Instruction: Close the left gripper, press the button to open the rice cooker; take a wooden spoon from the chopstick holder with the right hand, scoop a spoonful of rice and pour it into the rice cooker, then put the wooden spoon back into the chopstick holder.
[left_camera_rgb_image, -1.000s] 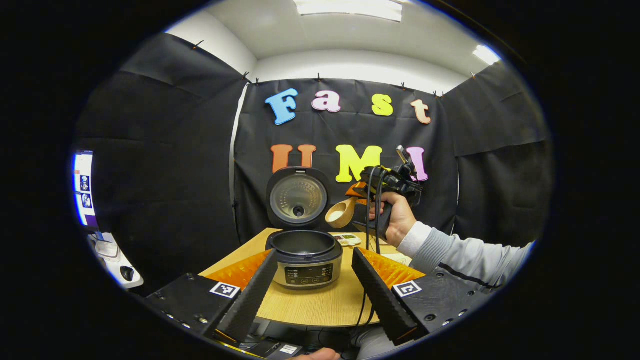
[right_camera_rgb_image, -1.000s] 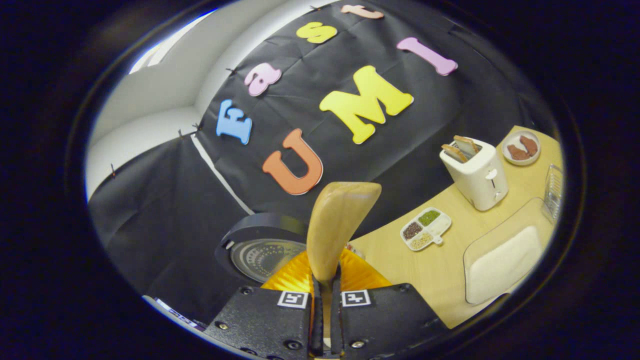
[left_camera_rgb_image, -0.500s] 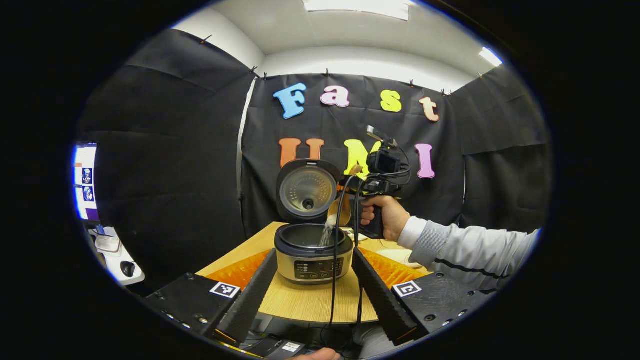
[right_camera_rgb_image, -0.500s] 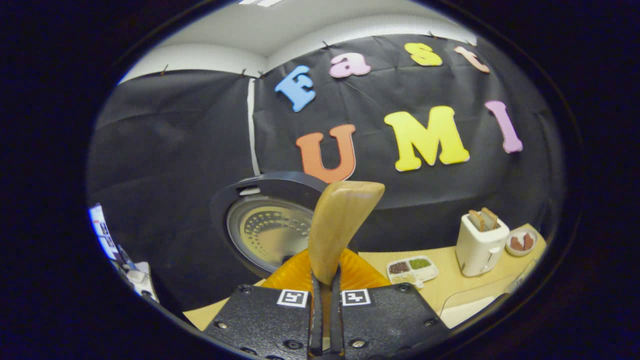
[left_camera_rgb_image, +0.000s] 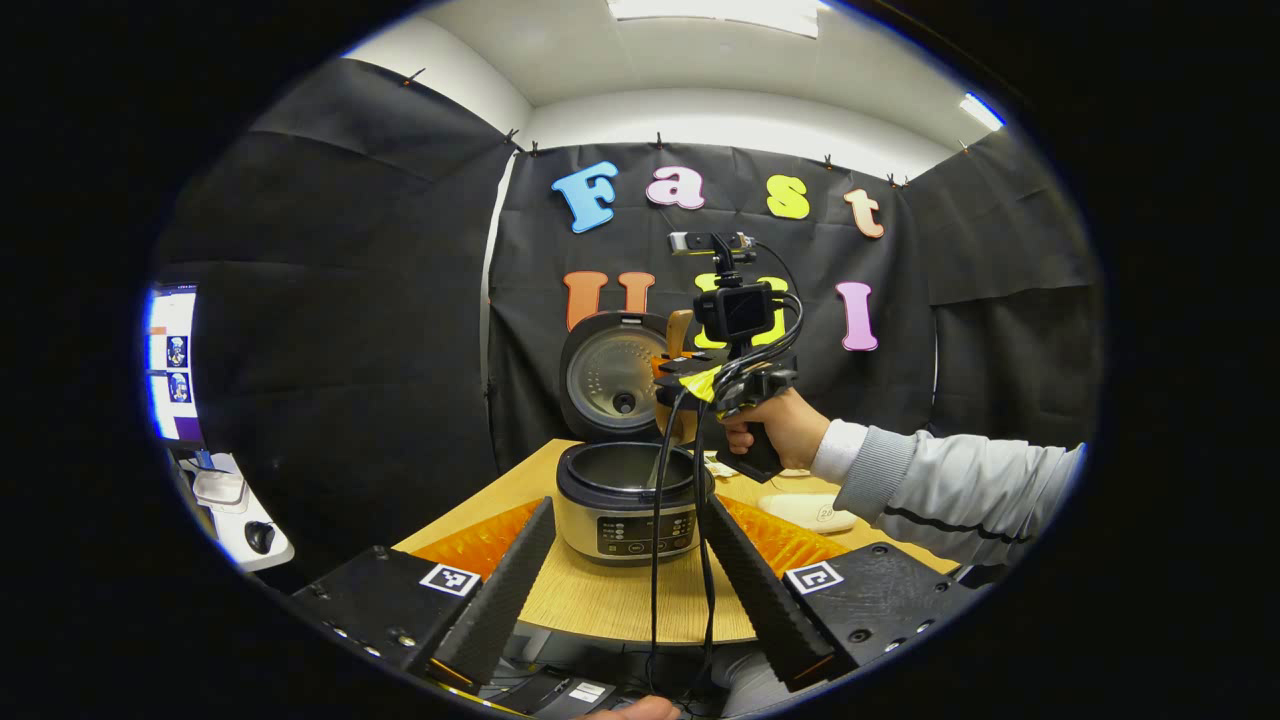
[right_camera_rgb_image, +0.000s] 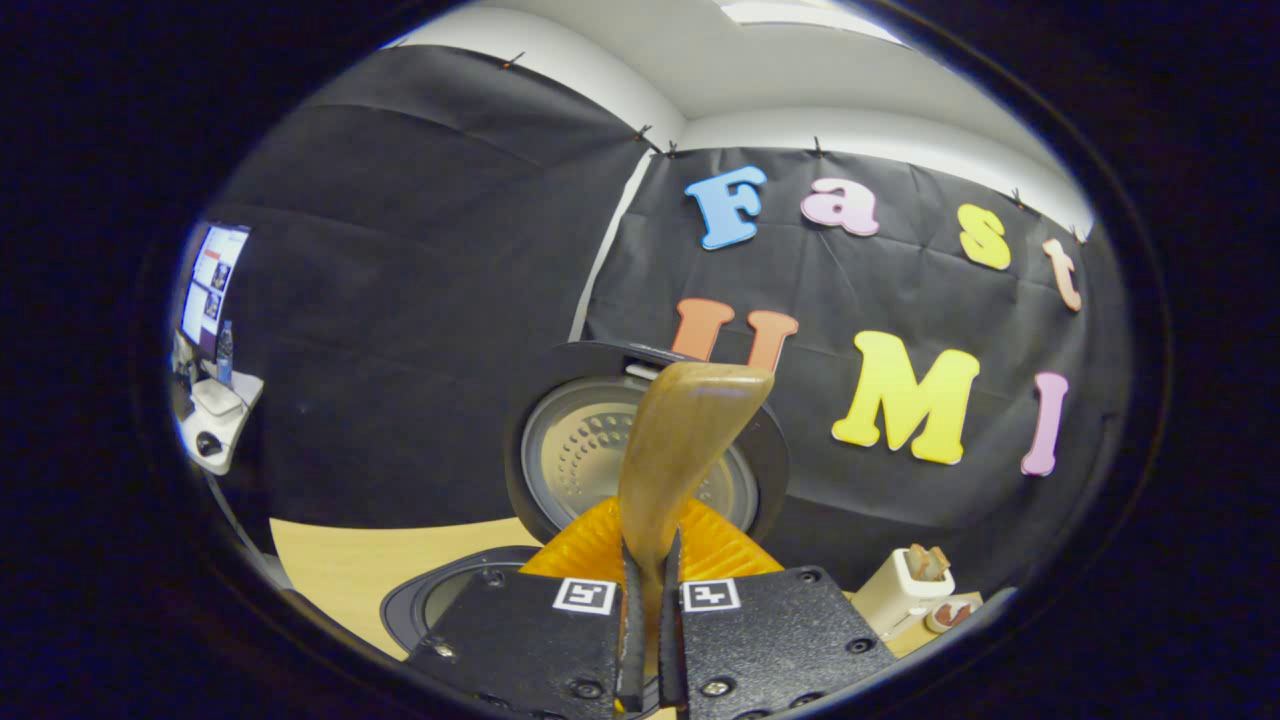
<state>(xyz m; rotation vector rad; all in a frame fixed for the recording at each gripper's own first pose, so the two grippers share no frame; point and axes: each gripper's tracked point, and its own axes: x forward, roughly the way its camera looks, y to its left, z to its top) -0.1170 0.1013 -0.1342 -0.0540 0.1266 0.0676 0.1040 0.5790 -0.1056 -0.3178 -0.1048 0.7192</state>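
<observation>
R tool (right_camera_rgb_image: 647, 640) clamps wooden spoon (right_camera_rgb_image: 680, 450) over open rice cooker (left_camera_rgb_image: 625, 500); L tool (left_camera_rgb_image: 628, 570) spread wide.

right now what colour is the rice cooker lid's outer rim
Black, around a silvery inner plate; the rice cooker lid shows best in the right gripper view.

Tongs (right_camera_rgb_image: 647, 640) clamp wooden spoon (right_camera_rgb_image: 685, 450) (before open rice cooker (right_camera_rgb_image: 640, 450)).
</observation>
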